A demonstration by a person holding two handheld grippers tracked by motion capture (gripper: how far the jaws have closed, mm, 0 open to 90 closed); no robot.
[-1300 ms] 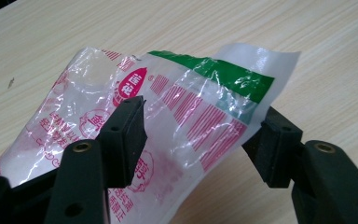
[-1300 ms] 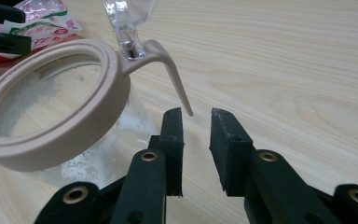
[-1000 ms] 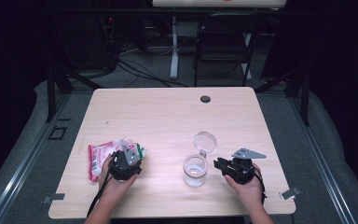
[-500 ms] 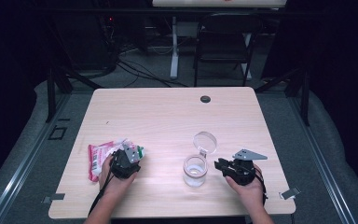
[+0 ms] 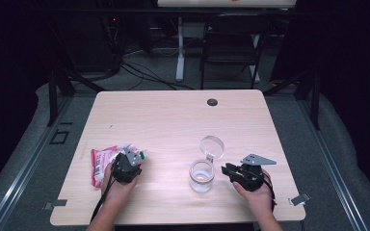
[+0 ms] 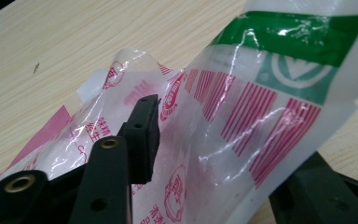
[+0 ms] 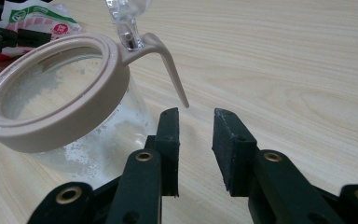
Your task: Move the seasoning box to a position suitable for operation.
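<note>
On the near part of the wooden table point(image 5: 173, 120), a clear jar point(image 5: 202, 175) with a beige rim is standing upright, and its round lid point(image 5: 211, 144) is hanging open behind it on a hinge. White powder is sticking to the inside of the jar's wall, as the right gripper view is showing. A beige tab point(image 7: 170, 70) is coming out from the rim and is bending down toward the right gripper point(image 7: 196, 116).

The right gripper point(image 5: 227, 169) is lying just beside the jar, on its right side, and is pointing at it. Its jaws are standing a narrow gap apart, with nothing between them. The tip of the tab is hanging just above this gap, but it is not touching the jaws. The person's right hand point(image 5: 257, 192) is holding this gripper from behind.

Well apart from the jar, toward the left edge of the table, a plastic bag point(image 5: 103, 161) with red, white and green print is lying. The left gripper point(image 5: 127, 166) is resting at the bag's right end. In the left gripper view, the bag point(image 6: 242, 107) is passing between the two jaws, and one jaw is pressing against the film. The other jaw is mostly hidden behind the bag, so I cannot tell if the grip is fully closed on it. The left hand point(image 5: 115, 185) is holding this gripper.

Far from all these, a small dark round thing point(image 5: 212, 102) is sitting near the far edge of the table.
</note>
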